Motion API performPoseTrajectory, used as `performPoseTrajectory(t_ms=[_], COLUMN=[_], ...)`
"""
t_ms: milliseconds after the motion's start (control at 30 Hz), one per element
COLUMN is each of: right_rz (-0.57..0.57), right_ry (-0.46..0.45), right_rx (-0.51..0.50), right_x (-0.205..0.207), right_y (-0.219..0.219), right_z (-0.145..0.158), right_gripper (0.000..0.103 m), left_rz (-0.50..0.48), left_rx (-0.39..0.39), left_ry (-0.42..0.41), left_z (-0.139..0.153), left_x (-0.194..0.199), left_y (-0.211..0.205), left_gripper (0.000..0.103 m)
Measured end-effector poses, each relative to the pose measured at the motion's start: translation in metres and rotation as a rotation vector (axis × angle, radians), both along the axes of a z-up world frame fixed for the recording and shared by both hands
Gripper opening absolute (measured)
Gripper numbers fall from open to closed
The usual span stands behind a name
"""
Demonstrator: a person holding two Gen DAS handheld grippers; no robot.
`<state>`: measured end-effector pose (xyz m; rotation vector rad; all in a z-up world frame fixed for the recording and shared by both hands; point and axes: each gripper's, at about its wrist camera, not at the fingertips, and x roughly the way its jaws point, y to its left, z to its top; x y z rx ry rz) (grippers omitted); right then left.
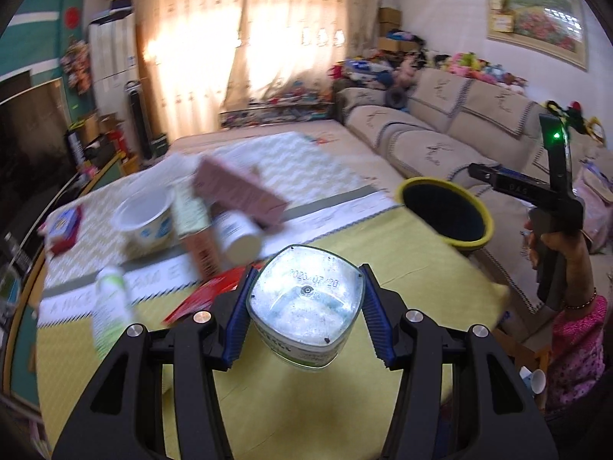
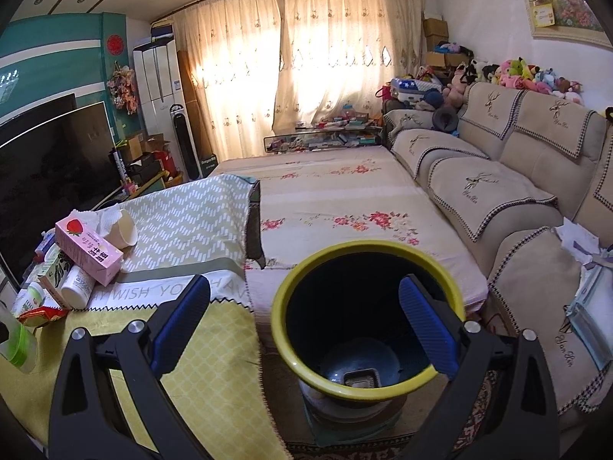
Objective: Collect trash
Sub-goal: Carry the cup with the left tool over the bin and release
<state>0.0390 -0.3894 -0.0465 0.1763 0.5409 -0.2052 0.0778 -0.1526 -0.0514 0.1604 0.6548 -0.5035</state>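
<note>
Clear plastic, the bottle (image 1: 304, 312) is clamped between the blue pads of the left tool (image 1: 304, 316), base toward the camera, so that the stamped date "2023 07 20" can be read on its bottom; green print on its label is too curved away to be made out. It is held lifted above the yellow-clothed surface (image 1: 383, 268), apparently so that it can be carried across to the yellow-rimmed bin (image 1: 446, 212), which stands off the surface's edge beside the sofa (image 1: 440, 145). The right tool (image 2: 304, 320) is held with its jaws spread and nothing between them, one pad inside the bin's rim (image 2: 367, 247) and the other outside, perhaps to steady it, though contact cannot be confirmed. More trash is left on the surface: a pink carton (image 2: 89, 245) with a strawberry picture and Chinese characters, a white pill bottle (image 2: 78, 281), a paper cup (image 2: 126, 226), a red wrapper (image 2: 40, 314) and a small green-capped bottle (image 2: 28, 297). Part of a printed line, "WISH YOU HAV", is legible on the cloth runner (image 2: 161, 289). The collecting is judged to be at an early stage.
</note>
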Motion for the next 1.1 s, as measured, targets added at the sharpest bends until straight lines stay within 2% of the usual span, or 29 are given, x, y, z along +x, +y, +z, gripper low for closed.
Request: performPoseTrajectory(t_ms=[200,400,633,833,900,933,1100], right_rz=[-0.069,-0.164,-0.242,-0.278,-0.286,-0.288,-0.280], right_ry=[-0.025,-0.029,-0.021,-0.012,-0.016,-0.016,-0.016], right_rx=[-0.027,-0.041,-0.019,-0.008,-0.003,0.000,0.003], right_x=[-0.025,-0.047,-0.064,-0.069,-0.070,-0.070,-0.068], right_y=[-0.026,-0.061,-0.093,-0.111,-0.113,-0.114,-0.111], right_z=[0.013,0.015,0.009,0.005,0.005,0.004,0.004], right_gripper=[0.094,0.095,0.095,0.096,0.096,0.096,0.096], left_rz=[-0.117,-0.246,-0.371,-0.416,-0.415,-0.408,-0.380], left_rx=[-0.004,-0.002,0.012,0.056,0.056,0.056,0.030], left_ry=[0.013,0.022,0.071,0.138,0.142,0.135,0.119], left_z=[0.003,0.003,-0.008,-0.033,-0.040,-0.043,-0.038], left_x=[0.021,0.050,0.091,0.130,0.138,0.143,0.149], left_y=[-0.057,-0.136,-0.235,-0.309,-0.320,-0.329,-0.328], left_gripper=[0.053,0.053,0.053,0.053,0.060,0.068,0.072])
